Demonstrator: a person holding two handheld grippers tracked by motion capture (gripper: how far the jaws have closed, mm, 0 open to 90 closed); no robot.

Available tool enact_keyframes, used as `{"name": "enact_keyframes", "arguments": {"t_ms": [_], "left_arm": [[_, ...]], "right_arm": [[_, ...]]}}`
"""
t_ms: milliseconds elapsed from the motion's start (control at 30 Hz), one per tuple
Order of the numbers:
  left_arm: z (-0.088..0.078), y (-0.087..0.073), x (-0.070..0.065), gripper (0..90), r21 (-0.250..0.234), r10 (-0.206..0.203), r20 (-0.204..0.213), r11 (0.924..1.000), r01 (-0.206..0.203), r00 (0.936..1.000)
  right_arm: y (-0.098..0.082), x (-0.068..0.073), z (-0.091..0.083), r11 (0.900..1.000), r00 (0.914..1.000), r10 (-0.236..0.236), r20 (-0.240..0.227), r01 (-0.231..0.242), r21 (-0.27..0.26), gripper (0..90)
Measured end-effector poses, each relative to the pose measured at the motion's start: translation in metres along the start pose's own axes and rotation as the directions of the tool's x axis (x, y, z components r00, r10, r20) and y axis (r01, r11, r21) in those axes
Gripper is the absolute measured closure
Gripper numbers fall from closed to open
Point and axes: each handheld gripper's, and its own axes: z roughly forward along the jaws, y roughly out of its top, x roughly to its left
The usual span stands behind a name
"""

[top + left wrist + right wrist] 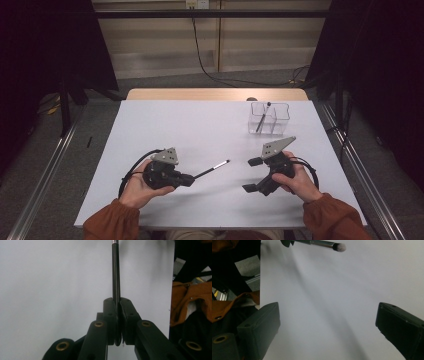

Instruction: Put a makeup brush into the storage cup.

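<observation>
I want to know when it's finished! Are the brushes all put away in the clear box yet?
Partly. One brush already stands in the clear box. The left gripper is shut on a second brush, held over the table. The right gripper is open, holding nothing. That second brush has yet to reach the box.

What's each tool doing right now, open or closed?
Left tool: closed on the makeup brush.
Right tool: open, nothing between its jaws.
</observation>
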Motion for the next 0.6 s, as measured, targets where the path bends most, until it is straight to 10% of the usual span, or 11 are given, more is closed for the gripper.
{"name": "enact_keyframes", "arguments": {"t_ms": [600], "left_arm": [[0.0022,-0.0016,-0.0028,84.2,-0.104,0.019,-0.013,0.9944,-0.021,0.9997]], "right_arm": [[-0.0003,0.0074,0.0050,0.989,0.9994,-0.015,0.030,0.019,-0.144,5.7]]}}
